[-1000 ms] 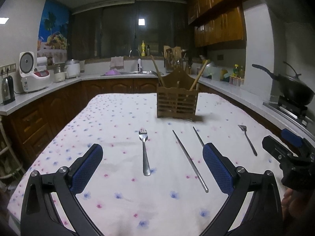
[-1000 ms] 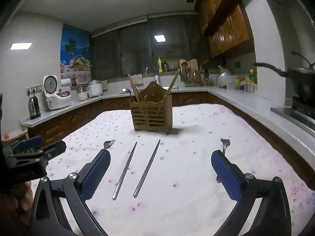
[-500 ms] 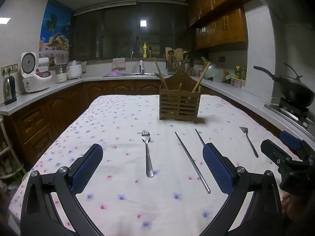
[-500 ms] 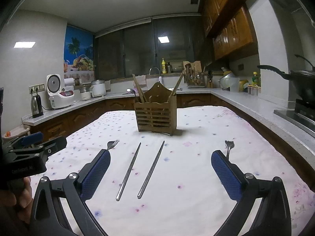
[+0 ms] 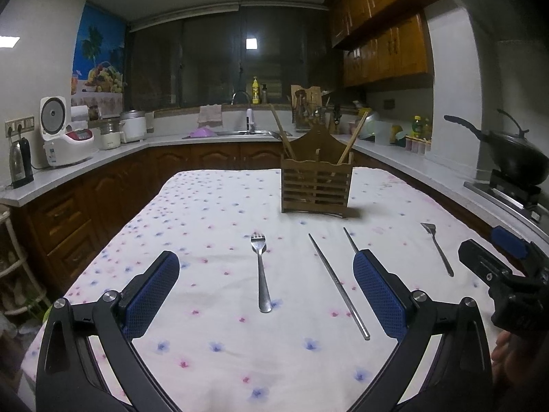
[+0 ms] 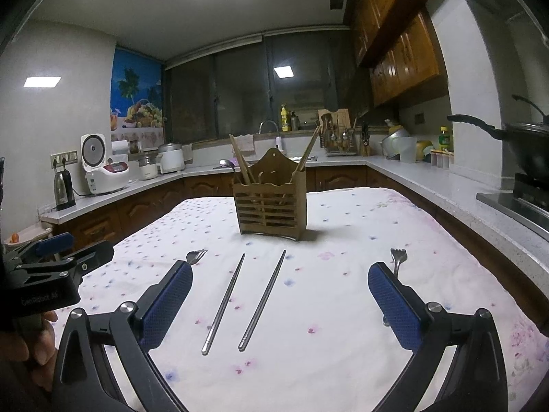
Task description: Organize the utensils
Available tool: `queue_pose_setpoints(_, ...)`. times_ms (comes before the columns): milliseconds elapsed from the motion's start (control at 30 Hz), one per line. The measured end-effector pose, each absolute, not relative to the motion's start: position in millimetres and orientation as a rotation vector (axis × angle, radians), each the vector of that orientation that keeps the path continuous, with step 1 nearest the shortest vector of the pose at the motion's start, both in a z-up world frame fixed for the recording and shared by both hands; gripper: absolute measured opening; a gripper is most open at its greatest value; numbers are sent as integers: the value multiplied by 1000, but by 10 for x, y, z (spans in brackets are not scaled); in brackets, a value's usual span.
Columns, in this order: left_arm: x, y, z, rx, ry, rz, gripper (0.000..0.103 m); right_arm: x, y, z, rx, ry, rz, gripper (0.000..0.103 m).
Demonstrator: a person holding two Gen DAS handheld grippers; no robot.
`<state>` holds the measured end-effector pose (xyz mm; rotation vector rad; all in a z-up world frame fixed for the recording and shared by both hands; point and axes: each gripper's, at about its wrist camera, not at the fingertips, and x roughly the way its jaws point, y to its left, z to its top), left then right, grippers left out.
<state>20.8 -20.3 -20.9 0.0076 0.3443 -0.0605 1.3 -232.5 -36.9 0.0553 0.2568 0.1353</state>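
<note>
Both grippers are hovering over the table (image 5: pixel 212 206) with its white flowered cloth, and neither is holding anything. The left gripper (image 5: pixel 266 283) is sitting with its blue pads (image 5: pixel 151 295) spread wide apart, and lying on the cloth right between them is a fork (image 5: pixel 261 274), tines pointing away toward the far end. Just to the right of that fork, a metal chopstick (image 5: pixel 338 283) is lying at a slant, and a second chopstick (image 5: pixel 350 239) is disappearing behind the gripper's right pad. Further right, well apart from the rest, another fork (image 5: pixel 437 249) is resting near the table's edge.

Over on the right wrist view, the right gripper (image 6: pixel 279 300) is also standing wide open, blue pads (image 6: pixel 394 309) far apart, nothing between them. The two chopsticks (image 6: pixel 224 304) (image 6: pixel 263 300) are lying side by side in the gap ahead of it, not touching each other, both slanting toward the far end. One fork (image 6: pixel 196 256) is peeking out past the left pad, and the other fork (image 6: pixel 398 257) is showing its tines just above the right pad.

Beyond all the cutlery, the wooden holder (image 6: pixel 270 202) is standing upright near the middle of the table, with a few wooden sticks already leaning out of its left and right sides. Each gripper is showing at the edge of the other's view.
</note>
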Motion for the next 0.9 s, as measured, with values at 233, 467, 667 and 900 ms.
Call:
queue_pose_setpoints(233, 219, -195, -203, 11, 351, -61, 103, 12, -2343, -357, 56, 253, 136, 103)
queue_pose_setpoints(467, 213, -203, -200, 13, 346, -58, 103, 5, -2344, -355, 57, 252, 137, 103)
queue_pose_setpoints(667, 209, -200, -196, 15, 344, -55, 103, 3, -2339, -356, 57, 252, 136, 103)
queue_pose_setpoints(900, 208, -198, -198, 15, 342, -51, 103, 5, -2327, -322, 61, 249, 139, 103)
